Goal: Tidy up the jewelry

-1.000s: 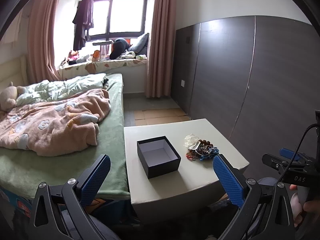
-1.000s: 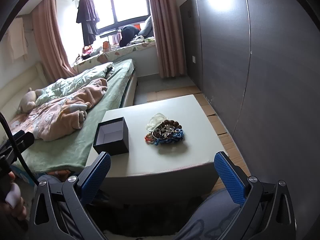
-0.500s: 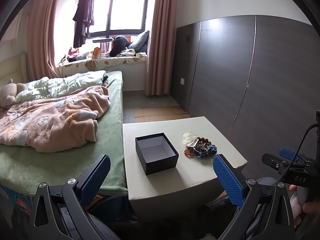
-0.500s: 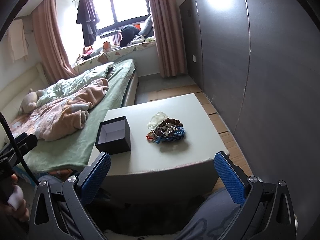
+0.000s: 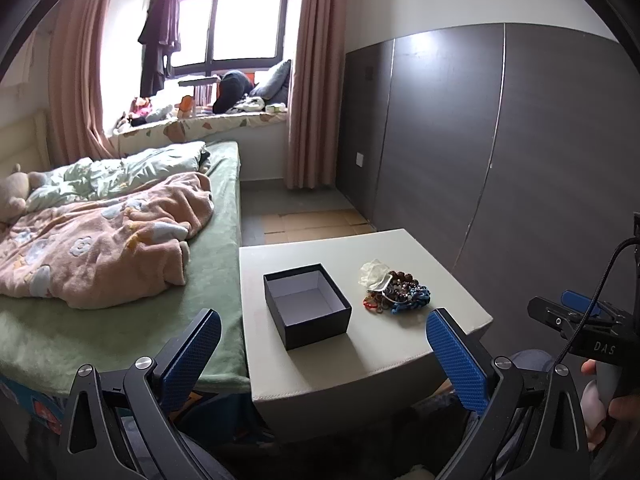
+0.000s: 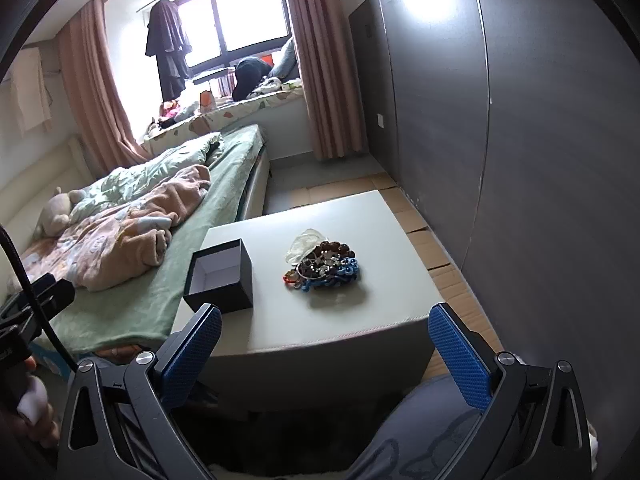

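A pile of jewelry (image 5: pixel 396 290) (image 6: pixel 324 266), beads in brown, blue and red with a whitish pouch behind, lies on the pale square table (image 5: pixel 360 356) (image 6: pixel 340 320). Left of it stands an open black box (image 5: pixel 306 304) (image 6: pixel 220 278), with nothing in it that I can see. My left gripper (image 5: pixel 324 356) hovers open in front of the table's near edge, nothing between its blue pads. My right gripper (image 6: pixel 326 354) is open too, short of the table and empty. The right gripper's body (image 5: pixel 588 332) shows at the left wrist view's right edge.
A bed (image 5: pixel 120 280) with a green sheet and pink blanket (image 5: pixel 100 240) butts against the table's left side. A dark panelled wall (image 5: pixel 500 160) runs along the right. Cardboard (image 6: pixel 440 256) covers the floor beyond and beside the table. A hand (image 5: pixel 612 408) holds the right gripper's handle.
Both views have shifted slightly: the table, box and jewelry sit a little higher and further off in each frame. Both grippers have stayed open and nothing was touched.
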`<state>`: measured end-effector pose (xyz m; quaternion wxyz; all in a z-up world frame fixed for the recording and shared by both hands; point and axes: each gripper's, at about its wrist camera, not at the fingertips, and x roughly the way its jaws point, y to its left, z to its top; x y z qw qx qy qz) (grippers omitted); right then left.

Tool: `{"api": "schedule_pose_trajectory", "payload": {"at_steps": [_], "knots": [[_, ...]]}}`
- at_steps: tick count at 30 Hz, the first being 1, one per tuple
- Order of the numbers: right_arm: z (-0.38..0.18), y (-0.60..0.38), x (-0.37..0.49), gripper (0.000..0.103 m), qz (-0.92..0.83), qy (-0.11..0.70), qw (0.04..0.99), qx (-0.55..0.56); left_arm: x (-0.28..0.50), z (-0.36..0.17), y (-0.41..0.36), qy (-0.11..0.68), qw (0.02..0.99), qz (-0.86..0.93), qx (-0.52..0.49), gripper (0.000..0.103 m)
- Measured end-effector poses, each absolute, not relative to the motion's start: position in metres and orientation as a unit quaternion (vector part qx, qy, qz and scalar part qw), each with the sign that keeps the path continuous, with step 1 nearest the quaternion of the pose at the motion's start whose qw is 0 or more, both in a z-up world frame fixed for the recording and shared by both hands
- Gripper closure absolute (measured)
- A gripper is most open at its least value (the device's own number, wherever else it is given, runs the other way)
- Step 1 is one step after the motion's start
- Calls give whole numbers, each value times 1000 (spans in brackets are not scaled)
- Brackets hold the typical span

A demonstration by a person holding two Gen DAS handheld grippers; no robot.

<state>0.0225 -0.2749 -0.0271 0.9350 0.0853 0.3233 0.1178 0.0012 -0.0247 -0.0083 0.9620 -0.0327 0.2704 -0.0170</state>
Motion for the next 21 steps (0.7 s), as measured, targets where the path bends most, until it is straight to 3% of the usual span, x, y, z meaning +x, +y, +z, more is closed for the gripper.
{"api": "schedule_pose_trajectory", "payload": {"at_steps": [16,21], "knots": [[-56,-292,77,3,109,355,922,106,80,-40,-31,325,941,-80,-49,1],[-68,-303,102,7,113,371,913,125,112,-52,-36,348,929,-103,-69,10]]}}
